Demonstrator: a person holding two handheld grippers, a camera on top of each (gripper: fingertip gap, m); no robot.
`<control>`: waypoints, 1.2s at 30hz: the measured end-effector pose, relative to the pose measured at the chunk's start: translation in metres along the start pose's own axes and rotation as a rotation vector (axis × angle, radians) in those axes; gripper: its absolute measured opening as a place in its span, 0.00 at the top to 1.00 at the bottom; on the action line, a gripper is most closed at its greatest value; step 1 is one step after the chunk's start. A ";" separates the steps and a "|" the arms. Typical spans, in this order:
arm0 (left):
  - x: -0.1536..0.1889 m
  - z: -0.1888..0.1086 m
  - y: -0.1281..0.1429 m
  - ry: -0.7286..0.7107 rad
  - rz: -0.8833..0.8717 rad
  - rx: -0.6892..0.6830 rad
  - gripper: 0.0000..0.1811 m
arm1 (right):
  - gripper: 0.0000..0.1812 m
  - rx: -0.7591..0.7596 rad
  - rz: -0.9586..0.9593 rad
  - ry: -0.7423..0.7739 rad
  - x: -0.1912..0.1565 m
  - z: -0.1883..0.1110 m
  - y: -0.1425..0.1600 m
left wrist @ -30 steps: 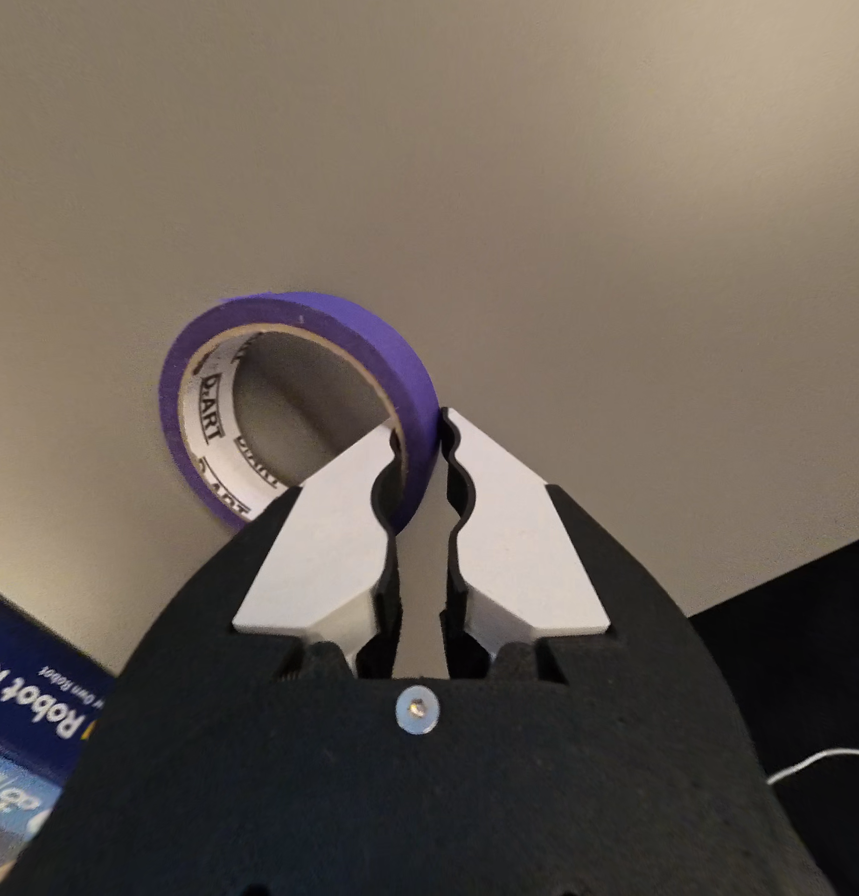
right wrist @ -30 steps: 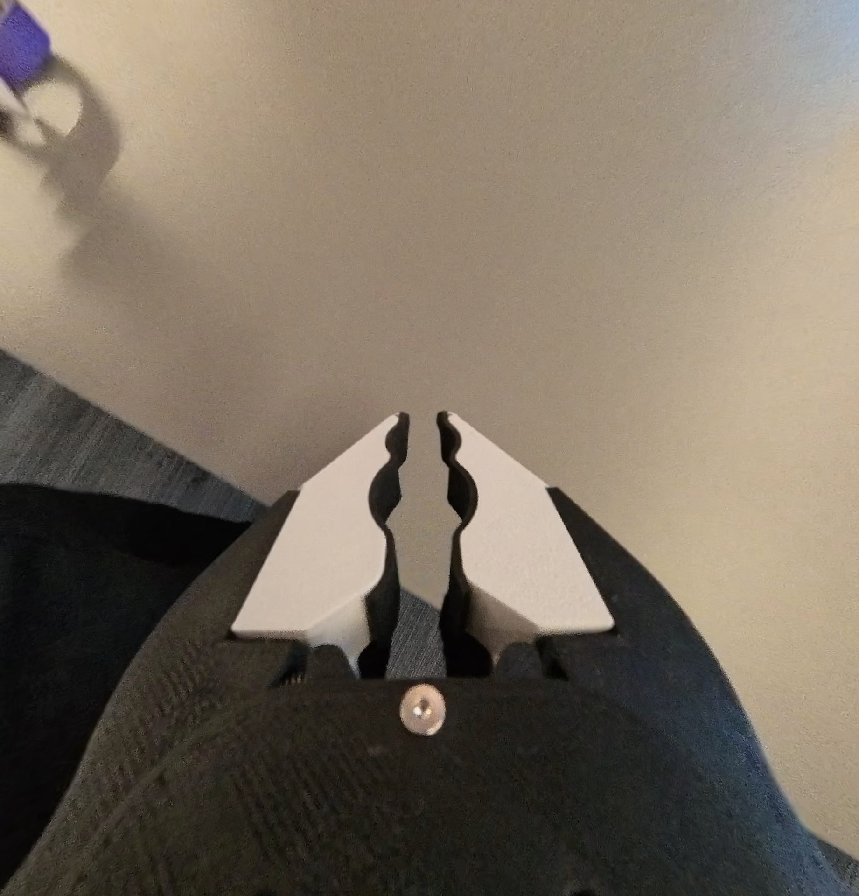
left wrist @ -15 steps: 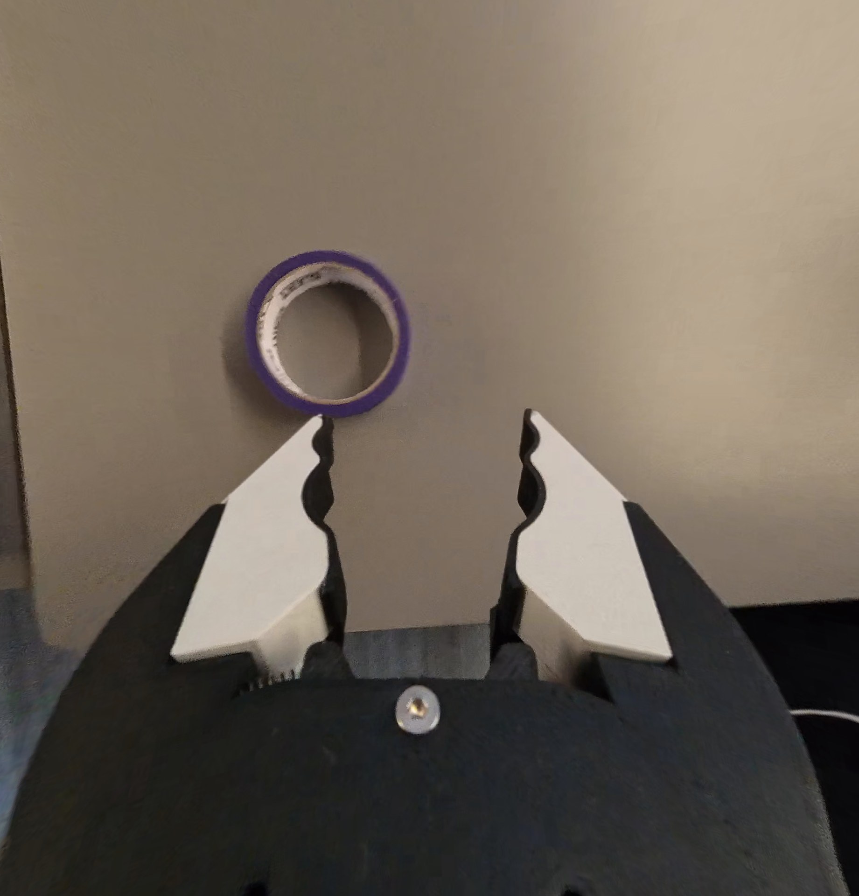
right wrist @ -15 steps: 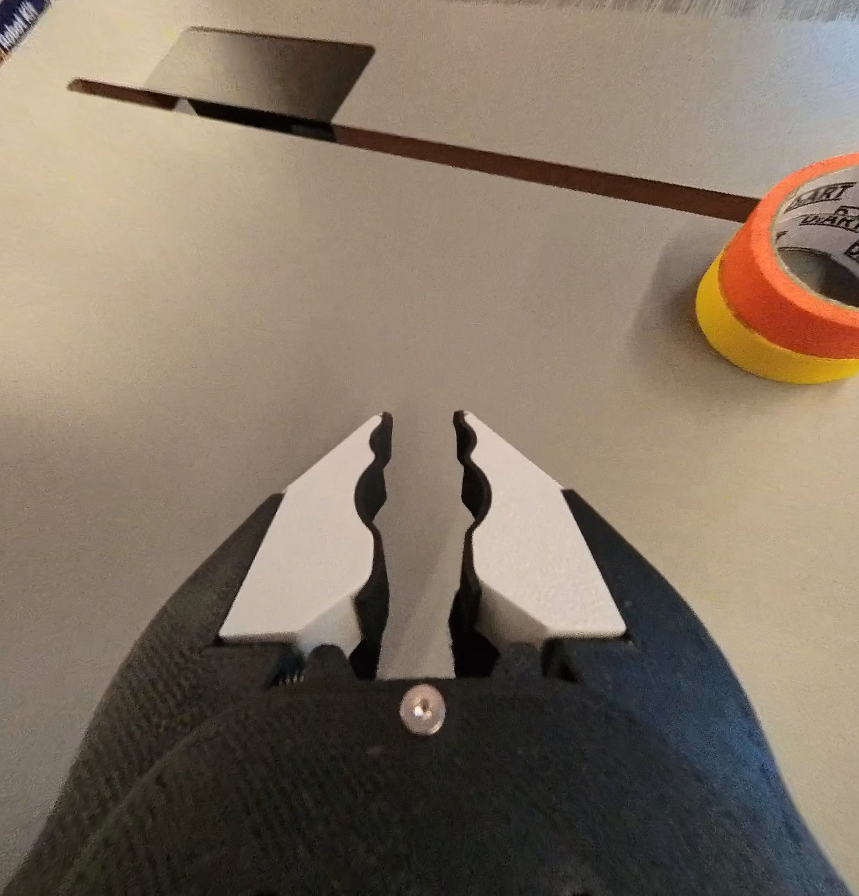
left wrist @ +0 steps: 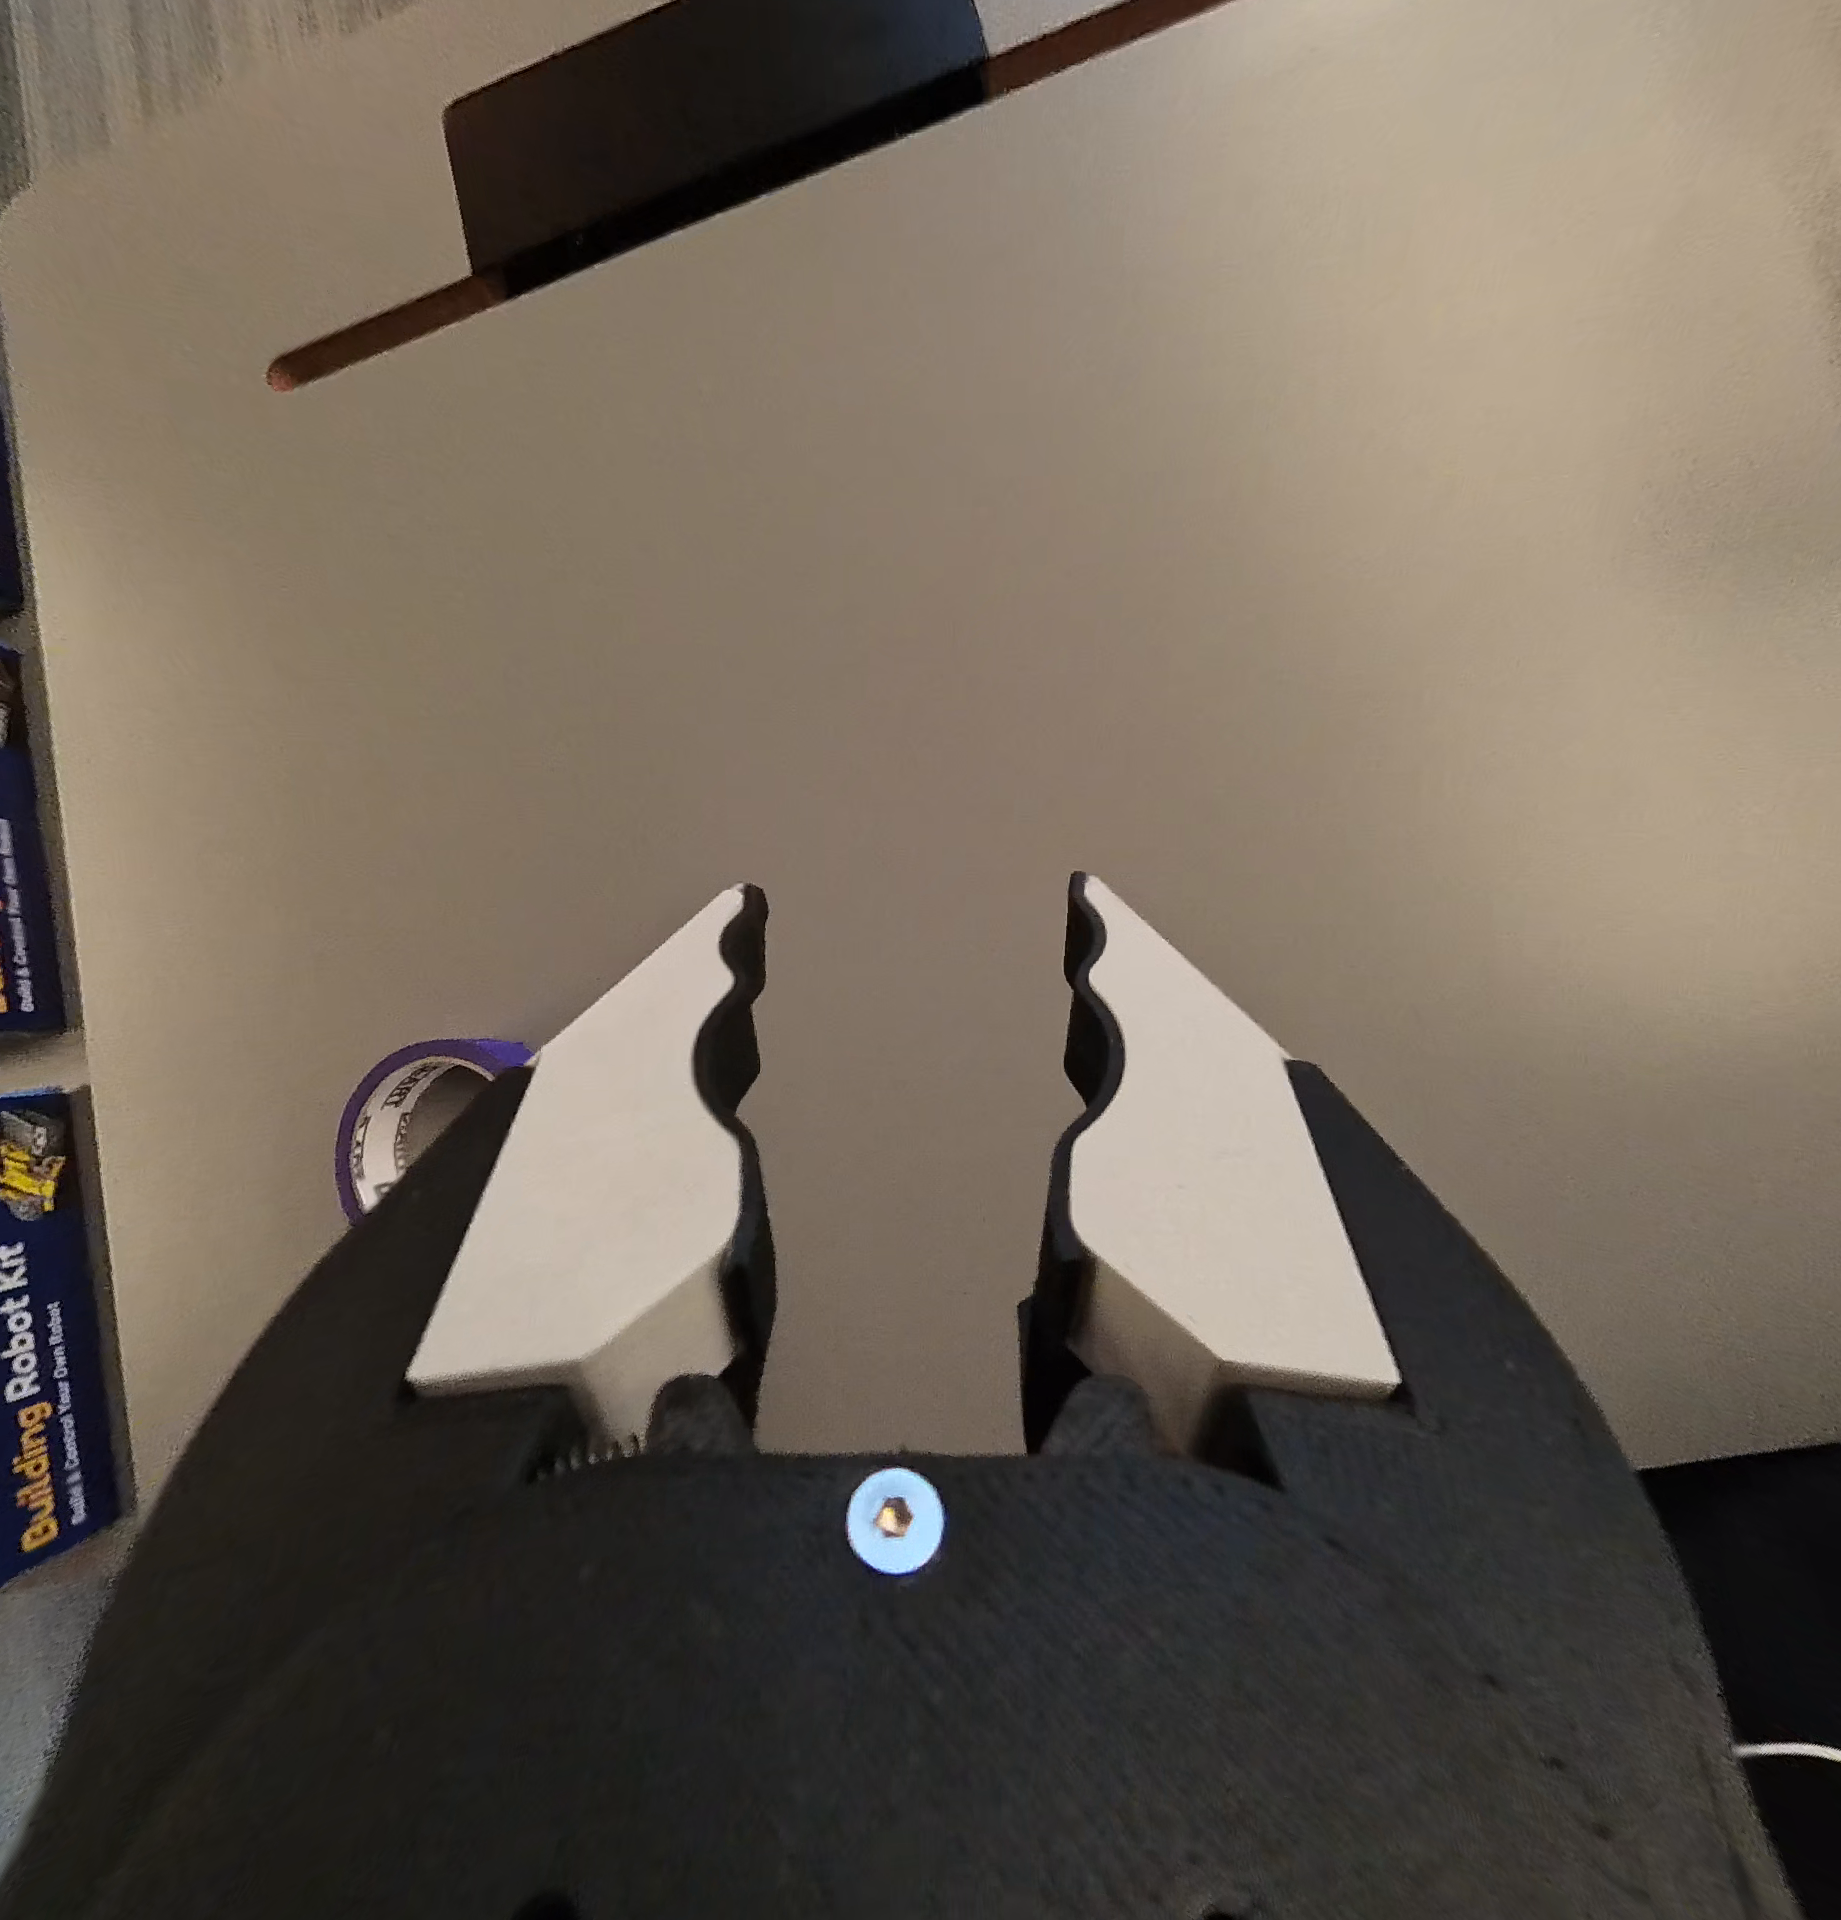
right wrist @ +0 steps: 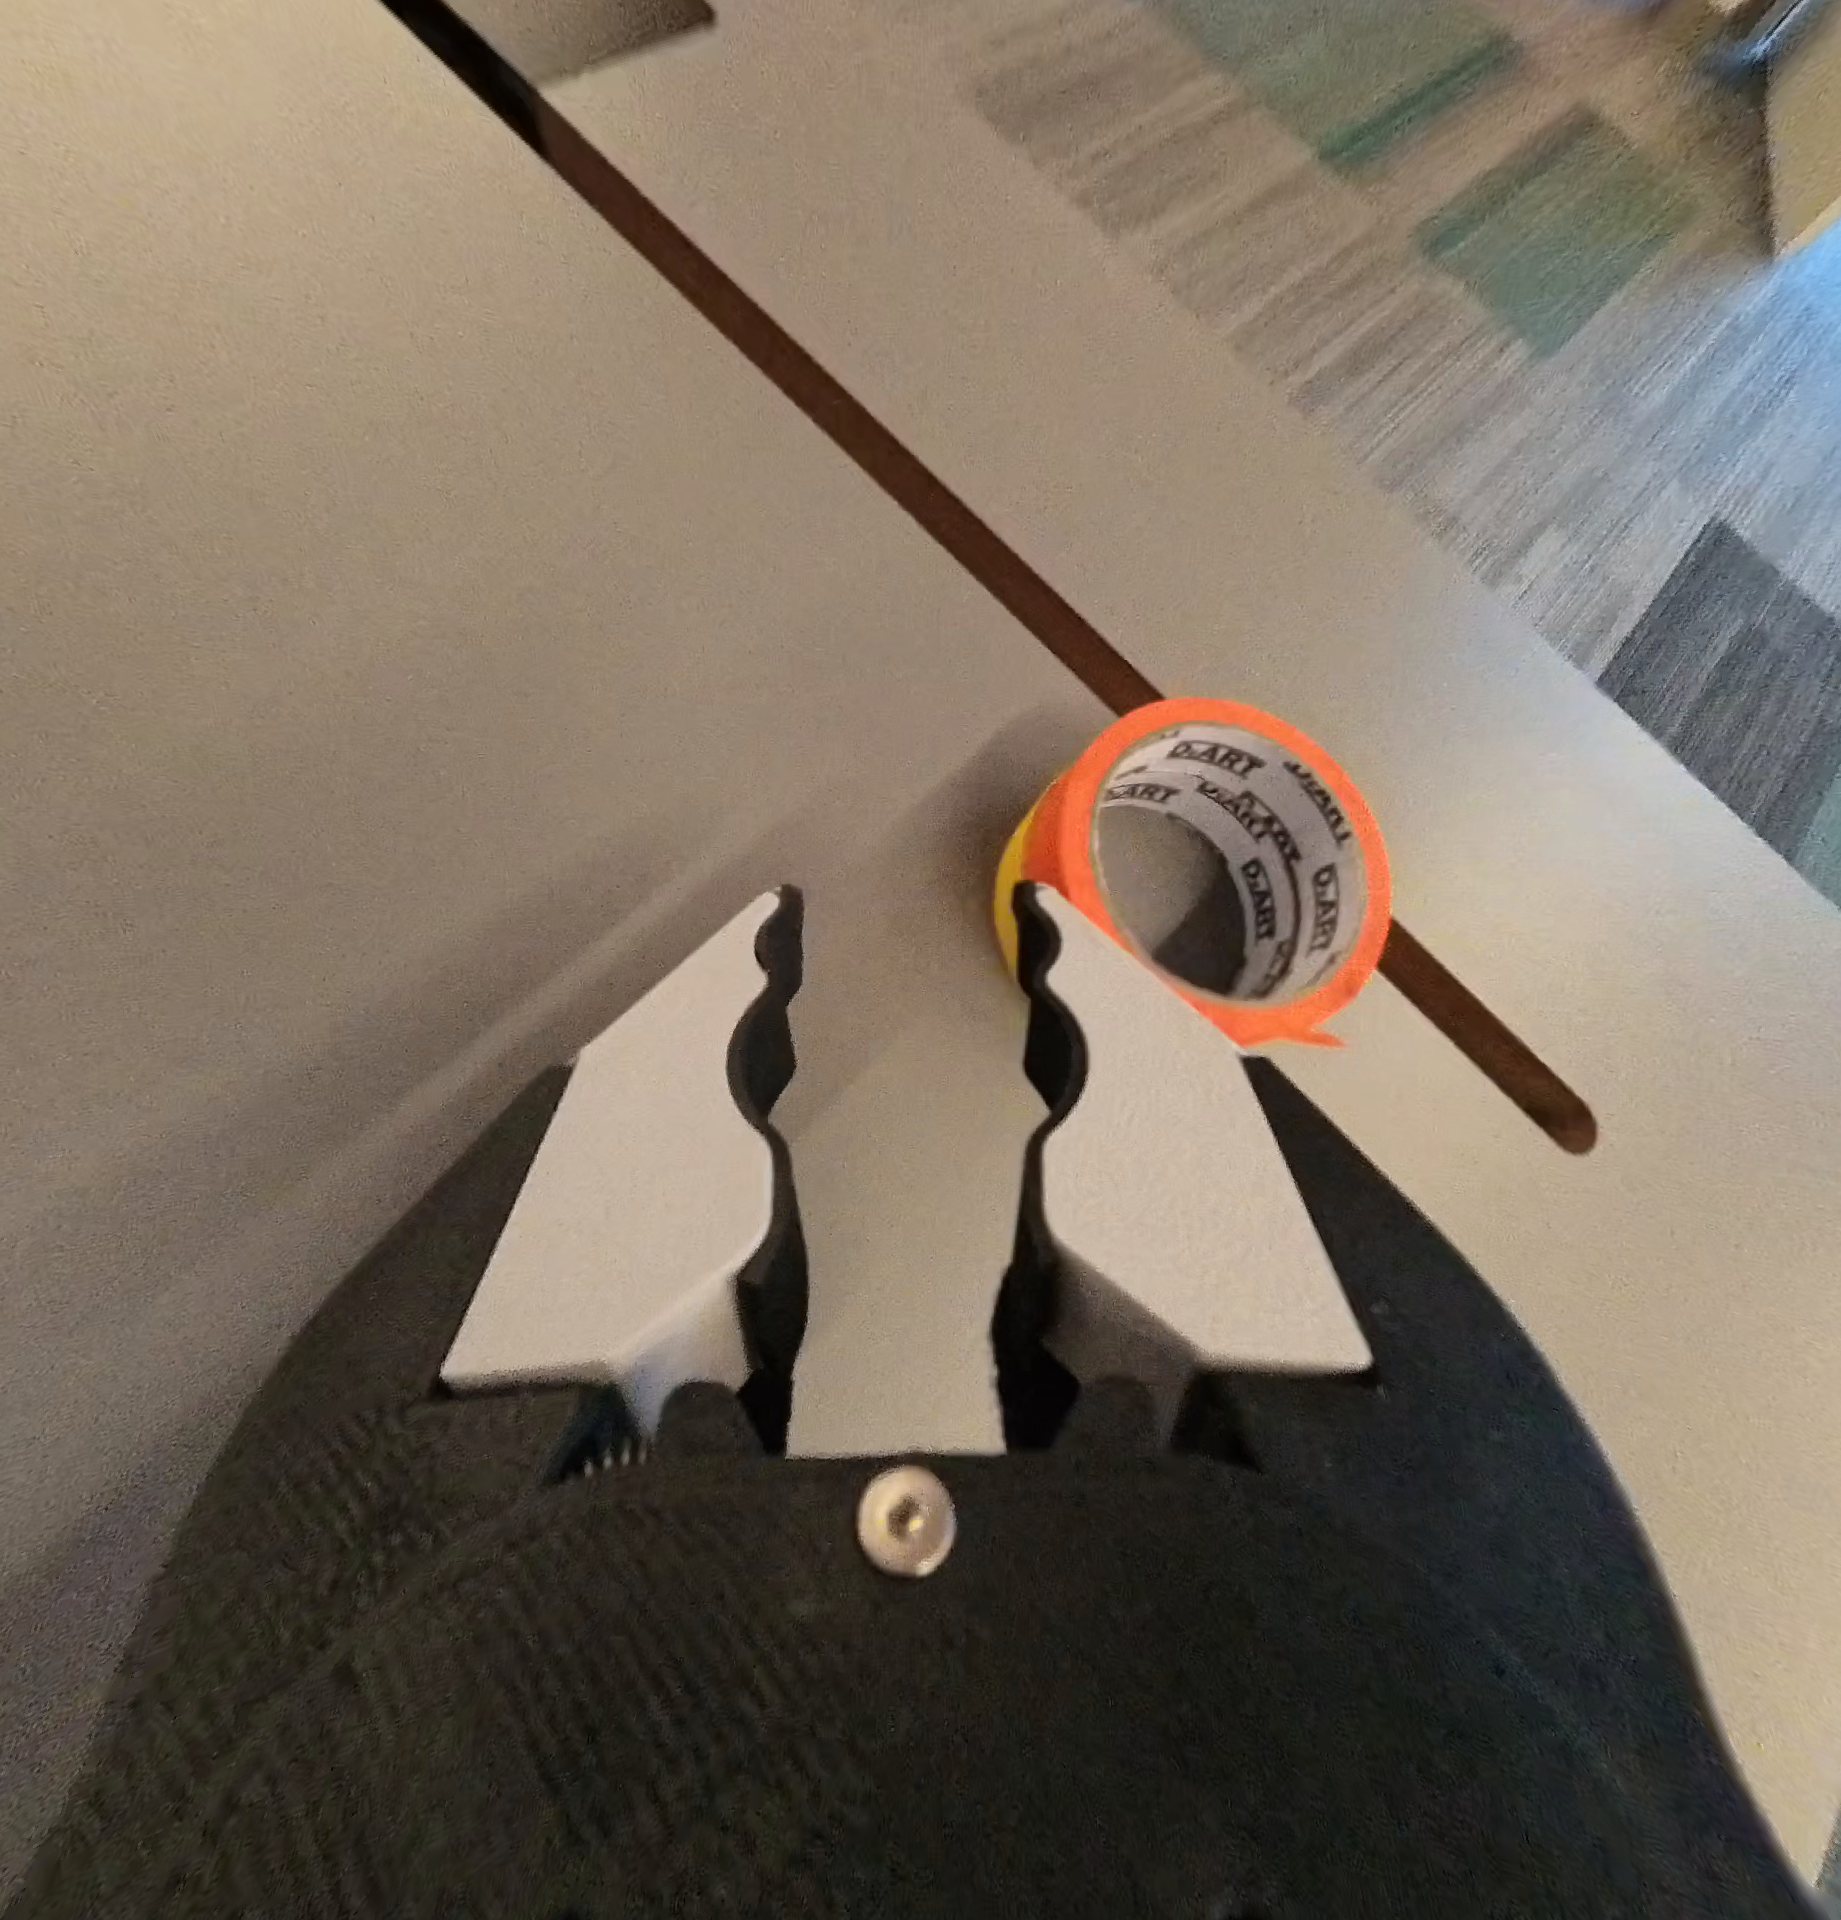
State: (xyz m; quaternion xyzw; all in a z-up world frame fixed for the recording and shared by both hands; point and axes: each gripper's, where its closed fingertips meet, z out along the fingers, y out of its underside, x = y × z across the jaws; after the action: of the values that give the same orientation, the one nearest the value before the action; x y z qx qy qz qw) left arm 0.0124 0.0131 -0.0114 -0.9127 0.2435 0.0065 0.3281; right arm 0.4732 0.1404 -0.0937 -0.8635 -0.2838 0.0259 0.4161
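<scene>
Left gripper (left wrist: pixel 914 894) hangs over the bare table (left wrist: pixel 1103 582), jaws apart and empty — the purple tape (left wrist: pixel 396 1117) lies just beside its left finger. Right gripper (right wrist: pixel 900 902), jaws apart and empty, sits just beside the orange tape (right wrist: pixel 1222 862) stacked on yellow tape (right wrist: pixel 1011 873).

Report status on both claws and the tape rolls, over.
Left claw open, empty; purple tape roll beside its left finger. Right claw open, empty, nearest orange tape roll stacked on yellow tape roll. Nothing between.

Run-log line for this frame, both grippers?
left gripper: open, empty | purple tape roll: beside it on table | right gripper: open, beside stacked orange tape roll
</scene>
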 end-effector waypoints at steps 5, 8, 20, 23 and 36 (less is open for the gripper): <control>0.000 -0.023 0.006 -0.036 -0.055 0.005 0.68 | 0.78 -0.221 0.086 -0.012 0.038 0.062 0.015; -0.005 -0.039 0.033 -0.071 -0.104 -0.025 0.69 | 0.90 -0.293 0.099 -0.079 0.038 0.072 0.025; -0.032 -0.090 0.107 -0.172 -0.361 -0.002 0.71 | 0.96 0.359 0.911 -0.720 -0.043 -0.043 -0.171; -0.029 -0.109 0.101 -0.114 -0.390 0.098 0.73 | 0.96 0.559 1.356 -1.308 -0.122 -0.099 -0.257; -0.158 -0.386 0.202 -0.063 -0.510 0.707 0.78 | 0.96 -0.235 1.754 -2.369 -0.705 -0.227 -0.471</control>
State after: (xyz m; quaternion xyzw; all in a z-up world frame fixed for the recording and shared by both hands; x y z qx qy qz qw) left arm -0.2743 -0.2842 0.1986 -0.7746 -0.0126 -0.1305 0.6187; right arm -0.2740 -0.1479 0.2645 -0.2595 0.1499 0.9145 -0.2717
